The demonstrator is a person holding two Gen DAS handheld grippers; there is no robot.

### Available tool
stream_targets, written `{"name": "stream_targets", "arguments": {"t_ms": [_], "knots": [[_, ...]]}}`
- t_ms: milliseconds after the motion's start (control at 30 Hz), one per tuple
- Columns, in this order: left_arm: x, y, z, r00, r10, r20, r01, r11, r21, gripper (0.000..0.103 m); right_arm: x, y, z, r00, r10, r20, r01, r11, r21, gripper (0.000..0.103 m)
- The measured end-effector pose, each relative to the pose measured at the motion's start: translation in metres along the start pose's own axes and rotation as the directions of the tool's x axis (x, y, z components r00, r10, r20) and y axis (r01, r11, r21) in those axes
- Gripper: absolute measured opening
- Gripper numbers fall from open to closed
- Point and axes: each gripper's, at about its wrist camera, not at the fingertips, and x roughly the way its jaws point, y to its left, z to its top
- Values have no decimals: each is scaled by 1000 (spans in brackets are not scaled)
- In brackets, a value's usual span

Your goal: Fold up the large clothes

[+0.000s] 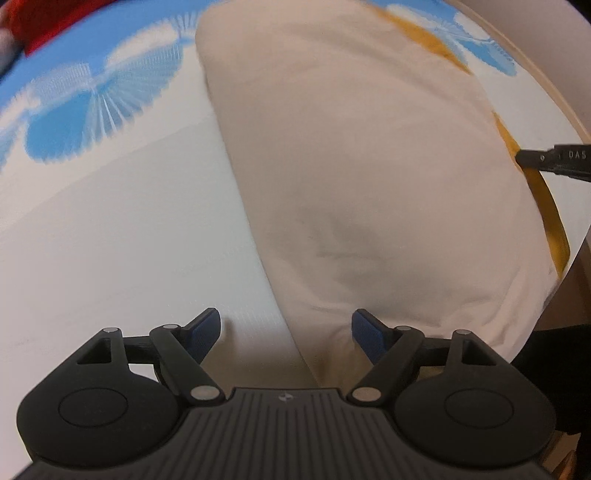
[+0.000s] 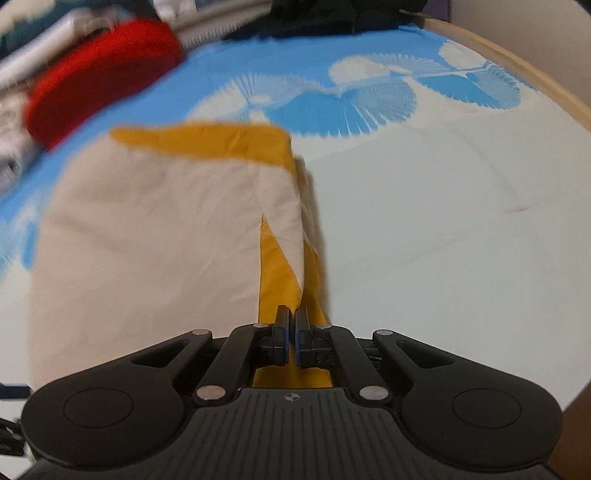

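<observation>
A large cream garment [image 1: 362, 166] with mustard-yellow parts [image 2: 207, 140] lies flattened on a blue-and-white patterned sheet [image 1: 110, 221]. My left gripper [image 1: 285, 326] is open and points steeply down over the garment's near left edge, with one blue pad [image 1: 365, 332] over the cloth and the other over the sheet. My right gripper [image 2: 292, 317] is shut on the yellow strip [image 2: 277, 273] along the garment's right side. In the left wrist view its dark tip [image 1: 535, 160] enters from the right onto that yellow edge [image 1: 554, 221].
A red folded cloth [image 2: 103, 74] lies at the far left of the sheet, next to a blurred pile of light items [image 2: 22, 74]. A pale wooden rim [image 2: 517, 62] curves along the right side. Something dark [image 2: 332, 14] lies at the far end.
</observation>
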Motion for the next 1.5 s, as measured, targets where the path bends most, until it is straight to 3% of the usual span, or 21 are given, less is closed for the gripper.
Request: {"name": "stream_targets", "arguments": {"t_ms": [167,267,367,667,767,900,1167,1233,1300,1400,1500], "knots": [[-40,-19,-2,991,-33,130,20,995,94,81,-15,-4,8,995,68,76,-65,997,-38,1],[-41,-31,-5,989,-36,141,15,990,142,81,-28,-9,17,982,92,167,-89,996,-28,1],[-32,-37,-6,991,-33,128,12,988,155,82,-30,-13,23,978,61,201,-65,998,13,1],[4,-40,-6,998,-5,57,-3,991,136,89,4,-7,11,998,-46,51,46,999,-4,6],[6,-37,-5,999,-8,53,1,992,128,90,7,-8,7,999,-37,28,36,999,17,14],[5,-40,-4,998,-3,56,-4,991,135,90,10,-10,7,1000,-19,-1,19,999,36,31],[3,-44,-4,998,0,57,-8,991,136,90,12,-8,7,1000,-24,-10,24,1000,13,33],[1,-43,-3,998,-5,55,-2,992,130,90,13,-8,7,999,-28,-18,28,1000,13,40],[-2,-35,0,998,-34,52,29,995,97,91,16,-9,6,999,-35,-38,35,999,13,45],[-11,-11,10,991,-92,93,95,995,-27,91,23,-11,2,997,-36,-70,38,999,19,47],[-11,20,19,980,-133,147,160,969,-186,91,26,-10,1,996,-40,-77,41,999,12,48]]}}
